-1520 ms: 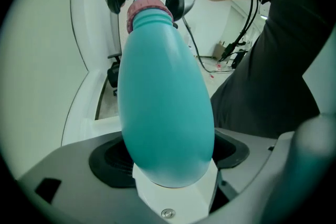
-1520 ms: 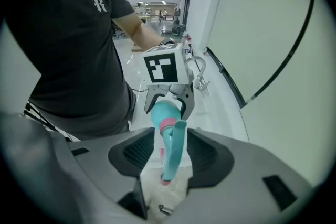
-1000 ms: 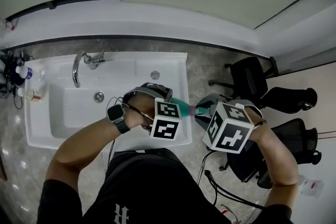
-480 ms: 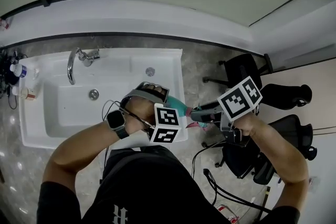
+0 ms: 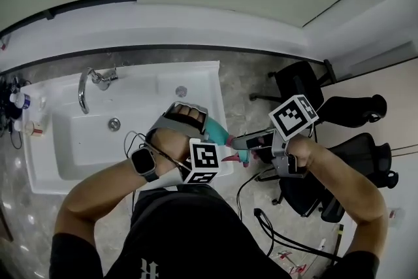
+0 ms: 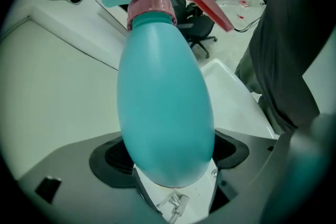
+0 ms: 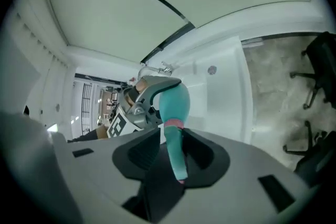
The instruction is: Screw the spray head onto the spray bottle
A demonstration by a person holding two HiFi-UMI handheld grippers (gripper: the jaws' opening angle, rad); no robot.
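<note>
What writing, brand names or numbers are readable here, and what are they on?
No text reads clearly.
Marker cubes: black-and-white square patterns, no letters.
Shirt: white print at the picture's edge, cut off, unreadable.
Small bottles: labels too small.
Spray bottle: no label visible.

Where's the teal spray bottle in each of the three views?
Head view: spray bottle near centre.
Left gripper view: spray bottle fills the middle, neck up.
Right gripper view: spray bottle at centre, neck toward the camera.
Shared landmark: black office chairs, seen in all three.
</note>
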